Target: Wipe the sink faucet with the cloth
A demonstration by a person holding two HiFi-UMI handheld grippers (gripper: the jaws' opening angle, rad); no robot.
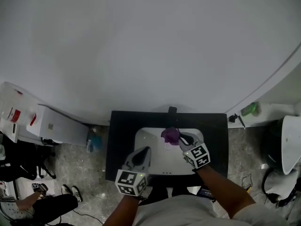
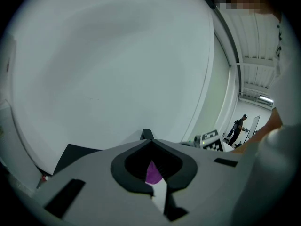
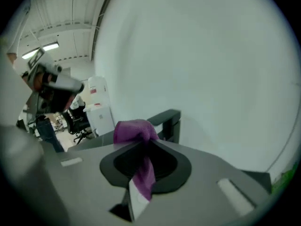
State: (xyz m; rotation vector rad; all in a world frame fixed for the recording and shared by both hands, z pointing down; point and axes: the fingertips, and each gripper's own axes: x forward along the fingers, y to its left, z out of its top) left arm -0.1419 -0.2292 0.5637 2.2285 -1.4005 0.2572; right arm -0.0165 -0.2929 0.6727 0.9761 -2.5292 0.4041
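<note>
A white sink (image 1: 150, 142) is set in a black counter (image 1: 121, 131), and a black faucet (image 1: 172, 110) stands at its back edge. My right gripper (image 1: 179, 138) is over the basin just in front of the faucet, shut on a purple cloth (image 1: 170, 135). In the right gripper view the cloth (image 3: 136, 131) bunches above the right gripper (image 3: 144, 144), with the faucet (image 3: 167, 122) close behind. My left gripper (image 1: 143, 151) hovers over the basin's front left, shut and holding nothing. In the left gripper view the left gripper (image 2: 151, 141) points toward the faucet (image 2: 146, 134), with the cloth (image 2: 153, 173) showing through the jaws.
A plain white wall rises right behind the counter. White cabinets (image 1: 51, 126) and a blue bottle (image 1: 93, 141) are to the left. A green object (image 1: 250, 109) sits on a ledge to the right. A seated person's legs (image 1: 56, 204) show at lower left.
</note>
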